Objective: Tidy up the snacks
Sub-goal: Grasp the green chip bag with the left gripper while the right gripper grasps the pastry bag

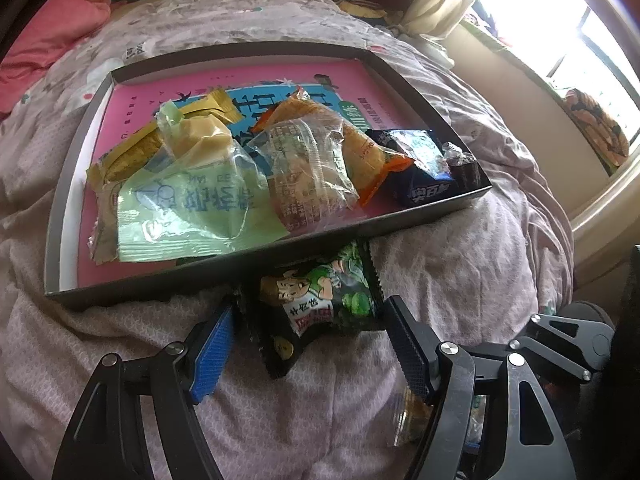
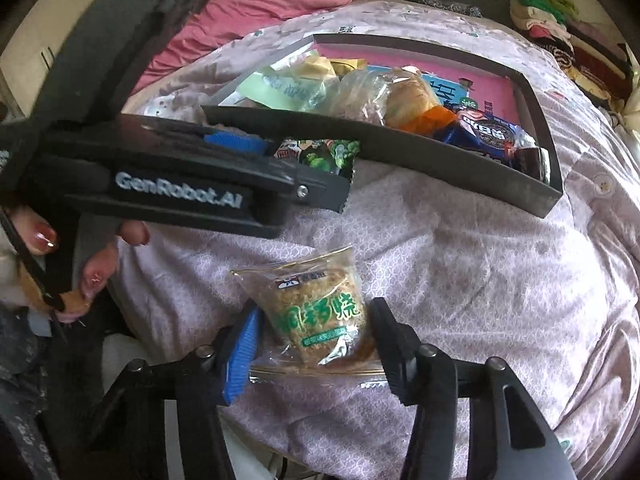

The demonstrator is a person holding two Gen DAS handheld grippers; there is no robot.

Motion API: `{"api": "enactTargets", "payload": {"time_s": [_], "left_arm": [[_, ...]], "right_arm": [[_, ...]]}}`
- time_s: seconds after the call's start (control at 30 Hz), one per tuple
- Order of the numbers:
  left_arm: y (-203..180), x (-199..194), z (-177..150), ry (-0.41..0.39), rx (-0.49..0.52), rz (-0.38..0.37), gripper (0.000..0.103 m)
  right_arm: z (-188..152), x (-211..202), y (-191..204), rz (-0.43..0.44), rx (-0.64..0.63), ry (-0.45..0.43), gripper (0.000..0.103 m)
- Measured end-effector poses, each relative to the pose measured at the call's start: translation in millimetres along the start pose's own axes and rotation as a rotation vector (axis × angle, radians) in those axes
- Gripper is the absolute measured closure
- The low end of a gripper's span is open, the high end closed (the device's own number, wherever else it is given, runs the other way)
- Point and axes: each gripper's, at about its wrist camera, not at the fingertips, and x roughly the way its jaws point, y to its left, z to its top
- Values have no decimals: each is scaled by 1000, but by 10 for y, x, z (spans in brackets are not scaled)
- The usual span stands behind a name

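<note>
Between the spread jaws of the left gripper [image 1: 310,344]: dark green pea snack packet [image 1: 320,304], flat on the pinkish quilt [image 1: 460,280], far end touching the near wall of the dark snack tray [image 1: 64,208]. Long axis roughly near-to-far, in line with the claw's reach, slightly skewed left at the near end. Blue pad [image 1: 212,356] just beside the left edge, black pad just beside the right; no squeeze visible, so judged not yet gripped. Nearer to the left hand than the right. Further right and near on the quilt: clear rice cake packet [image 2: 320,316], upright between the right gripper [image 2: 316,348] jaws, narrowed about its sides; actual pinch hard to confirm. Beyond, tray already loaded with wrapped snacks, far from both claws. Next move probably closing, then lifting over the tray wall.
</note>
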Motion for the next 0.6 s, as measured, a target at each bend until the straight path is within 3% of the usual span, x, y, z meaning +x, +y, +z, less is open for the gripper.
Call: {"api": "enactTargets", "payload": {"time_s": [0.2, 0.37, 0.6], "left_arm": [[0, 79, 53, -5, -20, -6, 28], [-8, 134, 27, -2, -14, 26, 38], [53, 75, -16, -18, -34, -4, 45]], "right_arm": [[14, -126, -88, 8, 52, -39, 52], [1, -231, -337, -26, 167, -70, 53], [12, -417, -578, -9, 274, -179, 53]]}}
